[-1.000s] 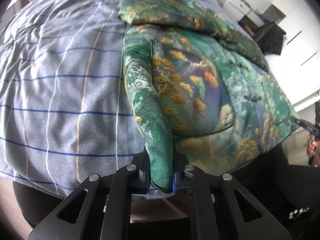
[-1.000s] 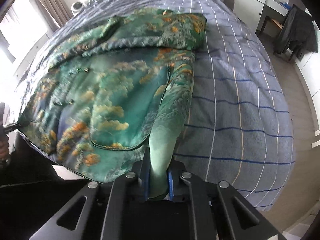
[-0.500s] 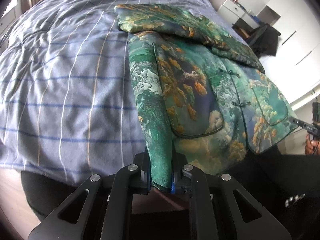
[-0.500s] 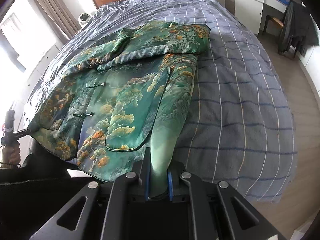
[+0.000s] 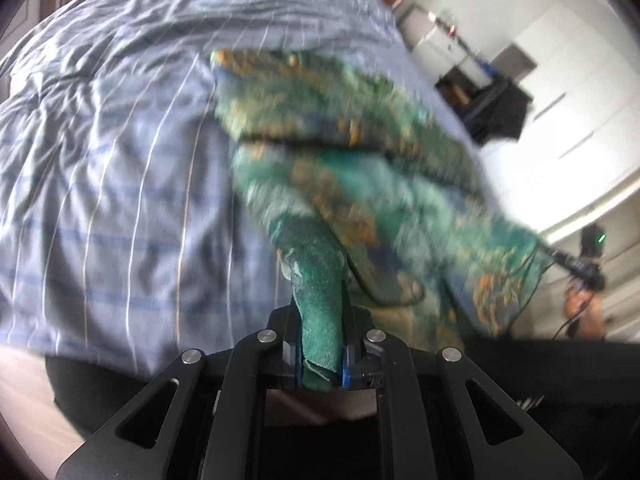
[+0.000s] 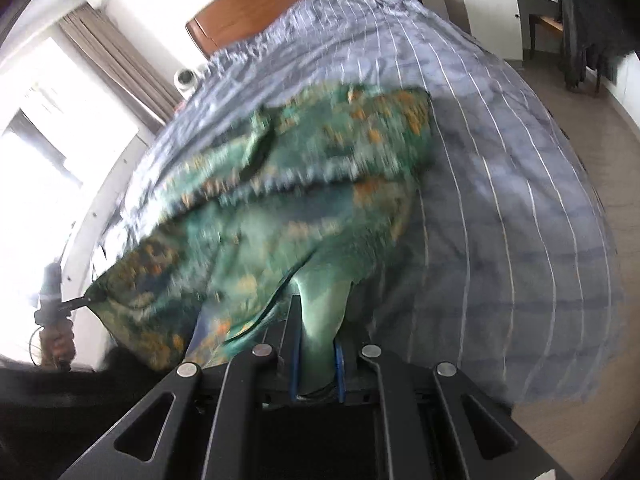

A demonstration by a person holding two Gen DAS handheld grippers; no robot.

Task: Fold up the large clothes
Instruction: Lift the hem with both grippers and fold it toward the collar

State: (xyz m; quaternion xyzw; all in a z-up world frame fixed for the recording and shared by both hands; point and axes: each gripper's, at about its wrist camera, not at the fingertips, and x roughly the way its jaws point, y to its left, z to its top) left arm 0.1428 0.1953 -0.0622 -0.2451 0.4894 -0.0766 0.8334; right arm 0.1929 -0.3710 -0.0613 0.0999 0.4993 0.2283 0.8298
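across the foot edge of the striped bed [image 6: 500, 168], one green jacket [image 5: 360, 184] runs lengthwise toward the headboard [image 6: 304, 4], its hem corners pinched by left gripper [image 5: 320, 354] and right gripper [image 6: 316, 354].

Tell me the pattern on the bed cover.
Blue-grey bed cover with thin white and darker blue lines forming a check; clearest in the right wrist view.
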